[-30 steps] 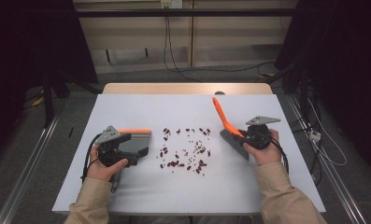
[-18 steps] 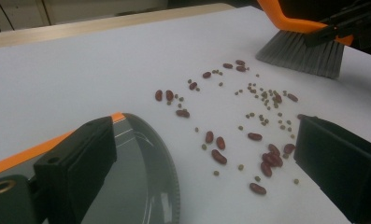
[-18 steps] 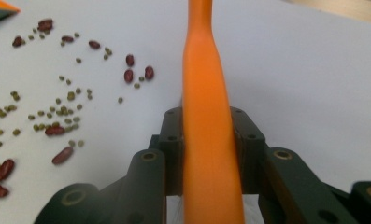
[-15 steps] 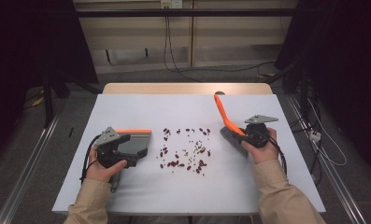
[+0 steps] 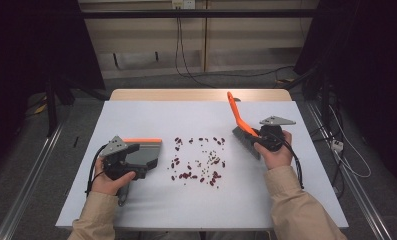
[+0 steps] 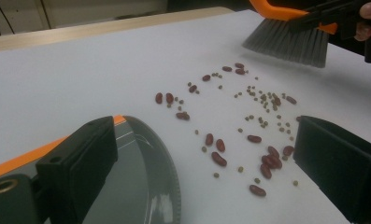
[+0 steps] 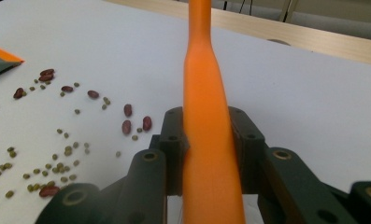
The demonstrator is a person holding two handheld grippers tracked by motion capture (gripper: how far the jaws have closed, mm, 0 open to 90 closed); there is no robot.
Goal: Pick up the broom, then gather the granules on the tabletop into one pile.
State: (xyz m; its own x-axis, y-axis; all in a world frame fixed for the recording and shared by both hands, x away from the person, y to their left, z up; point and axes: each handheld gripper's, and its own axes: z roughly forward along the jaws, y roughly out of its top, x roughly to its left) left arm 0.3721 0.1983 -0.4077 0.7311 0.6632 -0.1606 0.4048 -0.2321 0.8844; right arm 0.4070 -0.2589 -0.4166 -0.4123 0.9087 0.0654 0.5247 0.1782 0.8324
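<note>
Red beans and small green ones (image 5: 198, 160) lie scattered mid-table. My left gripper (image 5: 147, 160) rests to their left over a grey dustpan (image 5: 143, 150) with an orange edge. In the left gripper view its jaws stand wide apart (image 6: 206, 140): one lies over the dustpan (image 6: 141, 186), the other over the beans (image 6: 248, 116), and nothing is pinched. My right gripper (image 5: 258, 140) is shut on a brush (image 5: 236, 112) by its orange handle (image 7: 204, 70), with the grey bristles (image 6: 286, 42) just right of the beans. In the right gripper view the jaws (image 7: 209, 126) clamp the handle.
The white table top (image 5: 186, 210) has a wooden strip (image 5: 201, 95) along its far edge. Metal rails run along the floor on both sides, and cables (image 5: 336, 150) trail to the right of the table. A dark rack stands at the far left.
My right gripper has edged the brush slightly left and away from the person. The left hand, the dustpan and the beans have not moved.
</note>
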